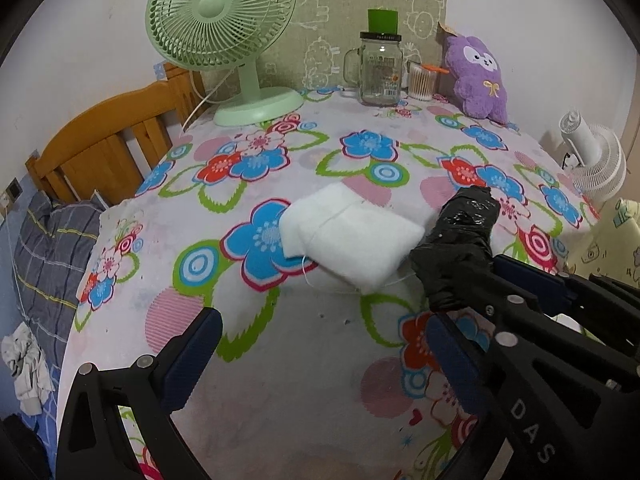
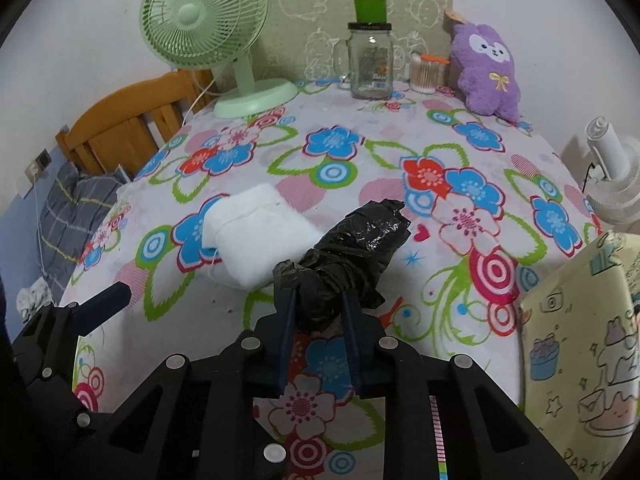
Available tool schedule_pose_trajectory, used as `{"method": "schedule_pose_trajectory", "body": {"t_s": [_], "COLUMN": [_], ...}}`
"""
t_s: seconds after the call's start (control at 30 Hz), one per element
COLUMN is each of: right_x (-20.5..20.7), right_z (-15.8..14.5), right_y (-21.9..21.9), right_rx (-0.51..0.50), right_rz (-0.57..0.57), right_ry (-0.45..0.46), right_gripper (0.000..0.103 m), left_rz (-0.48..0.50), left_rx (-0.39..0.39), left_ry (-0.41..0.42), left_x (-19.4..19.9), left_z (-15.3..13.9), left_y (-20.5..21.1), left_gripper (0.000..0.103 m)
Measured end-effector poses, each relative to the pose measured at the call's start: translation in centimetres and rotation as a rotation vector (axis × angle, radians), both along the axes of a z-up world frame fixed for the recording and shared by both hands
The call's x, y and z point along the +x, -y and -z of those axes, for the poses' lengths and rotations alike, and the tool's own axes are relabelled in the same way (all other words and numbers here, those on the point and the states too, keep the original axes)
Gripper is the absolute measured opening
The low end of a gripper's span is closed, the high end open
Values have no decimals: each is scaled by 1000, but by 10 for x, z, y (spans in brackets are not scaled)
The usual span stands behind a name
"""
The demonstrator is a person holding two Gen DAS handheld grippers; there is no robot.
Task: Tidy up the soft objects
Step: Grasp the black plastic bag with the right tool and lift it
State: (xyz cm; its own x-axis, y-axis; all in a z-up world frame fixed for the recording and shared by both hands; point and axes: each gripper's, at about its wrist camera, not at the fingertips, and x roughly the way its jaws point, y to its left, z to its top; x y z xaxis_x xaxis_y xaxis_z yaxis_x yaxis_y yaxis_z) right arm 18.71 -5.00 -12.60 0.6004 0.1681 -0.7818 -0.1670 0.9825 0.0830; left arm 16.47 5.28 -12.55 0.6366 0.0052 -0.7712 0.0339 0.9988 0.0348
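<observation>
Right gripper [image 2: 318,312] pinches a black plastic bundle [image 2: 352,248]; left gripper [image 1: 316,344] is spread wide over the flowered tablecloth [image 1: 320,360].

In the right wrist view the bundle fills the centre of the frame, its near end pressed between the two blue fingers [image 2: 286,328], and a white padded cloth [image 2: 260,236] lies just beside it to the left, on the tablecloth. In the left wrist view "DAS" is readable on the arm at lower right. "PARTY" is printed on a yellow cartoon bag [image 2: 580,344] at the right edge of the right wrist view. At the top of that frame stand a green desk fan [image 2: 204,20], a glass mug jar [image 2: 370,64] whose label I cannot read, a cotton swab box [image 2: 426,74] and a purple plush toy [image 2: 488,68].
</observation>
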Motion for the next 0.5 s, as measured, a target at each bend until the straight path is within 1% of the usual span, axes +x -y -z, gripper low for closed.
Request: {"method": "schedule_pose_trajectory", "body": {"t_s": [0.23,0.5], "right_x": [8,23], "right_z": [-13,-16], "right_y": [12,18], "right_rx": [0,24], "right_rz": [31,79], "right_ry": [40,52], "right_gripper": [25,25], "left_rz": [4,22], "left_rx": [20,35], "left_ry": [34,21], "left_x": [13,40], "left_z": [-11,-9], "left_y": [9,15], "left_gripper": [102,102]}}
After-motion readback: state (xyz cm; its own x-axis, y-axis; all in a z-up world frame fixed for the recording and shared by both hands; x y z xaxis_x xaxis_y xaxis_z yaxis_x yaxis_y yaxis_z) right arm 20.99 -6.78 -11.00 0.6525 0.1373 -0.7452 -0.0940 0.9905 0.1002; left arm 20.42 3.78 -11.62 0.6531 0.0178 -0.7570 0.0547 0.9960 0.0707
